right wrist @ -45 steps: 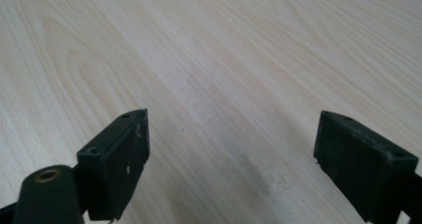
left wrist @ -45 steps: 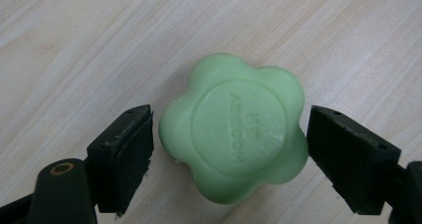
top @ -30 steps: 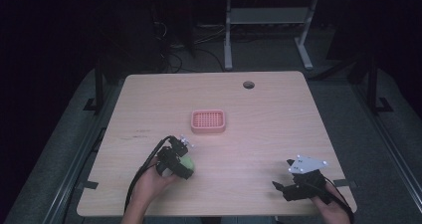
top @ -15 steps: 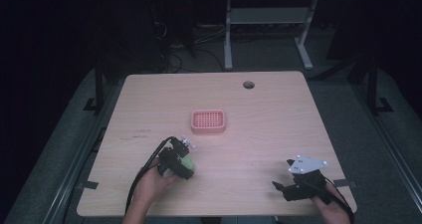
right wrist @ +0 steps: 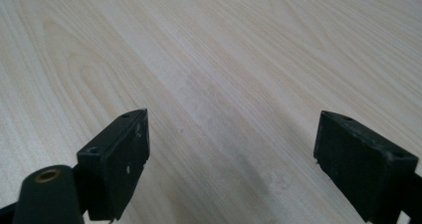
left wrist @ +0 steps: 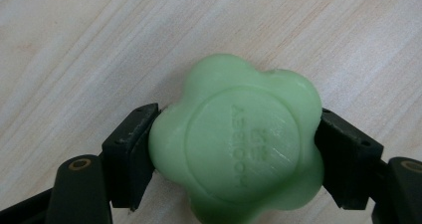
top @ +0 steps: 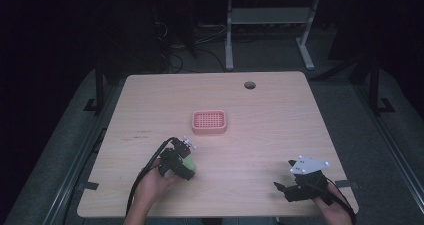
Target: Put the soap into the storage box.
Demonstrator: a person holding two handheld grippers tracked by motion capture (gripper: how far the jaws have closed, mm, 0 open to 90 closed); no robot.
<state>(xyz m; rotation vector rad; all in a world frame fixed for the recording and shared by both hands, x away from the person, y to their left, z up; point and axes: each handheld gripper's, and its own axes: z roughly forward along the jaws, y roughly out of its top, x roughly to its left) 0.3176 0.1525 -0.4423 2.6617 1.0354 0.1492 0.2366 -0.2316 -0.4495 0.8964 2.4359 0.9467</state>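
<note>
A pale green flower-shaped soap [left wrist: 236, 142] with embossed lettering sits between the two black jaws of my left gripper [left wrist: 236, 159], which press on its sides over the wooden table. In the high view the same left gripper [top: 181, 162] holds the green soap [top: 189, 165] near the table's front left. A pink slotted soap dish [top: 209, 121] lies at the table's middle, beyond the left gripper. My right gripper [top: 282, 189] rests near the front right edge. In its own view the right gripper [right wrist: 231, 157] stands open wide over bare wood.
The light wooden table [top: 280, 120] has a round cable hole [top: 249, 85] at the back right. Dark floor, cables and a white table frame [top: 270, 22] lie beyond the far edge. Tape tabs mark the front corners.
</note>
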